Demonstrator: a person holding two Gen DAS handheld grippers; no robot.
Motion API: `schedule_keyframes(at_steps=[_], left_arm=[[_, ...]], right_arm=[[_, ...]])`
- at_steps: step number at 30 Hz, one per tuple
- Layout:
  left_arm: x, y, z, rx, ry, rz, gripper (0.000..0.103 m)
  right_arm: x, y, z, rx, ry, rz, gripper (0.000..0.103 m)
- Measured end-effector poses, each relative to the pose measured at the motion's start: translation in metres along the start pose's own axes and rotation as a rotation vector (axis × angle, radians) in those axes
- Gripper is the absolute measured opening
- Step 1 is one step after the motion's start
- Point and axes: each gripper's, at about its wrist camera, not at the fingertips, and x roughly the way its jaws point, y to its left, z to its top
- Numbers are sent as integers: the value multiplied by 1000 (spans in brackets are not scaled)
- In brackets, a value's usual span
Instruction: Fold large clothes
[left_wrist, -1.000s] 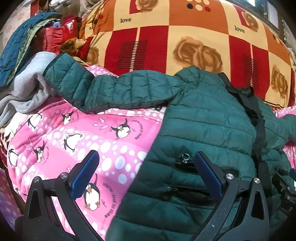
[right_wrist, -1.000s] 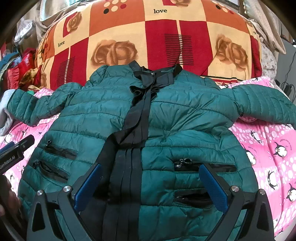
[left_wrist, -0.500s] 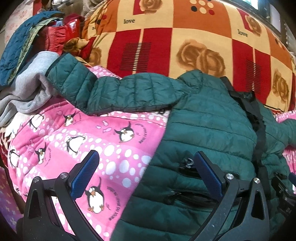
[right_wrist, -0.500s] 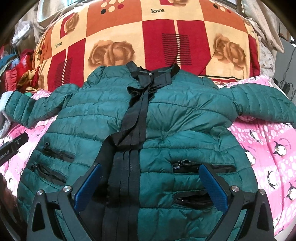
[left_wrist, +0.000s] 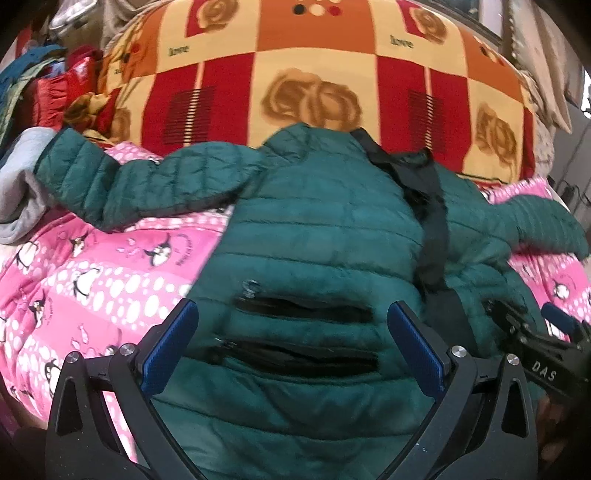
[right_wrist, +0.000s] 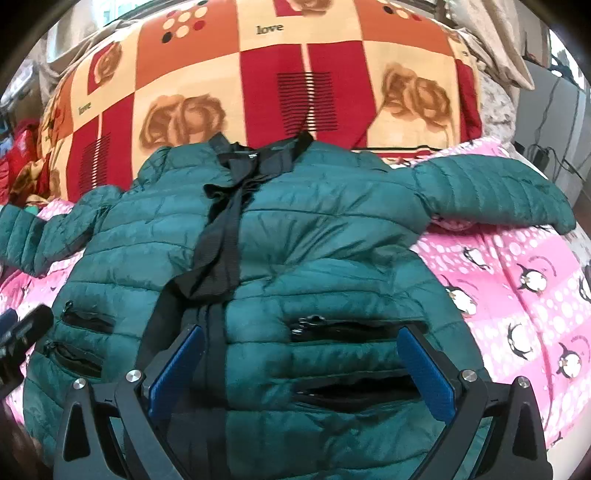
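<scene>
Green quilted jacket (right_wrist: 332, 236) lies front-up, spread flat on a pink blanket (right_wrist: 517, 280) printed with penguins and white dots; the collar end points away from the cameras, toward a large cushion (right_wrist: 258, 81) in red, orange and cream squares with brown rose shapes and the word "love". Jacket shell is smooth, slightly shiny, stitched in horizontal puffed channels. A black woven ribbon (right_wrist: 221, 251), matte and ribbed, runs from the collar down the front centre, tied in a loose bow near the neck. Both sleeves are out to the sides: one sleeve (left_wrist: 140, 188) reaches toward a soft grey garment (left_wrist: 18, 184) at the bed edge, the other sleeve (right_wrist: 491, 192) rests on the pink blanket. Four slit pockets with dark openings and small metal zip pulls, two per side; the pair seen from the left wrist view (left_wrist: 303, 332) gapes slightly. Left gripper (left_wrist: 291, 347) hovers over the lower part of the jacket on that side, its blue-padded fingers (left_wrist: 170, 347) spread wide with nothing between them; contact with the fabric cannot be told. Right gripper (right_wrist: 301, 369) hovers over the lower front on the other side, spanning from the black centre strip to the pocket pair (right_wrist: 354, 362), fingers likewise wide apart and holding nothing. Red and dark blue clothes (left_wrist: 55, 92) are piled at the far left, blurred. Left wrist view shows motion blur overall.
</scene>
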Motion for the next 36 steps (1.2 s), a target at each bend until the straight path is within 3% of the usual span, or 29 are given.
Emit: schedule_keyframes(at_steps=[11,20,24,36], left_arm=[[2,-26,-9,56,15,-18,103],[7,-12,-4,27,25,18,103],[12,27,13,-31,15,107,103],[36,209,98,-240,-93,593,103]], right_arm=[[-5,-32,-10,58,0,-44,103],[-2,-27,-9,52,5,-22,103],[4,-20,-6,36,18,12,103],[18,18,1,-62,44,90,103]])
